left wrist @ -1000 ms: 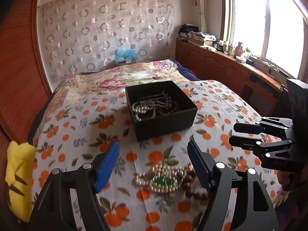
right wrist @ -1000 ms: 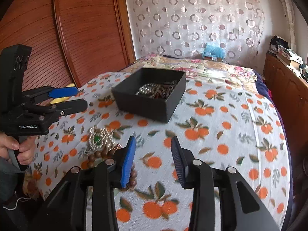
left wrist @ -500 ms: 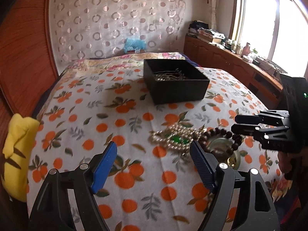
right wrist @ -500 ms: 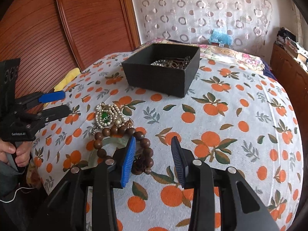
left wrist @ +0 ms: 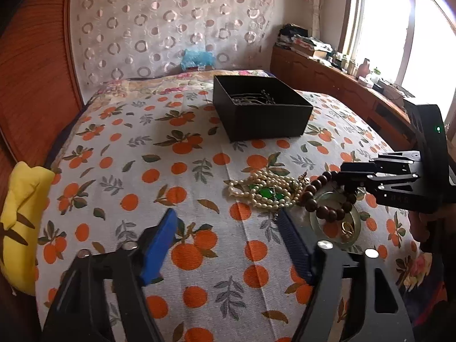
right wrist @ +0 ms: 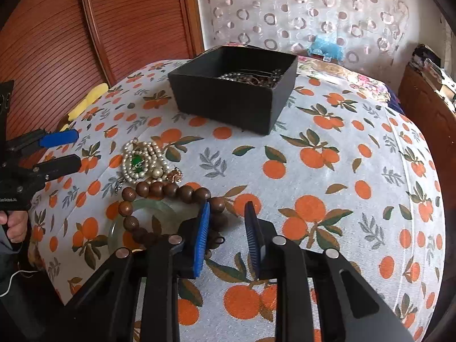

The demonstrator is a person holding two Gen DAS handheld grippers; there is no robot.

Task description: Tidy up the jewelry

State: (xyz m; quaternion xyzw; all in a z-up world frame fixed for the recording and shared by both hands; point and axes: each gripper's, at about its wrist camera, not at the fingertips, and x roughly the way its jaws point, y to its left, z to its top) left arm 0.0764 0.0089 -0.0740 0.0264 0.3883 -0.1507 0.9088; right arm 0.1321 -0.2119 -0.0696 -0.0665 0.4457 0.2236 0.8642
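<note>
The right gripper [right wrist: 226,229] has just been closing; its fingers are apart around a round wooden bead bracelet [right wrist: 159,199], not pinching yet. The left gripper [left wrist: 228,242] is open, holding nothing. Shiny pearls [right wrist: 142,162] still wait. Farther back, the square black box [right wrist: 228,102] already holds some chains.

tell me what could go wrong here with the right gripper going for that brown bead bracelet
1. The wooden bead bracelet lies over the pale green bangle, so lifting it may drag the bangle along.
2. It touches the pearl necklace; strands could snag and trail.
3. The right gripper, its jaws just closing, has only one bead near its blue finger; a pinch may slip off the round beads.
4. The black box already holds tangled jewelry.
</note>
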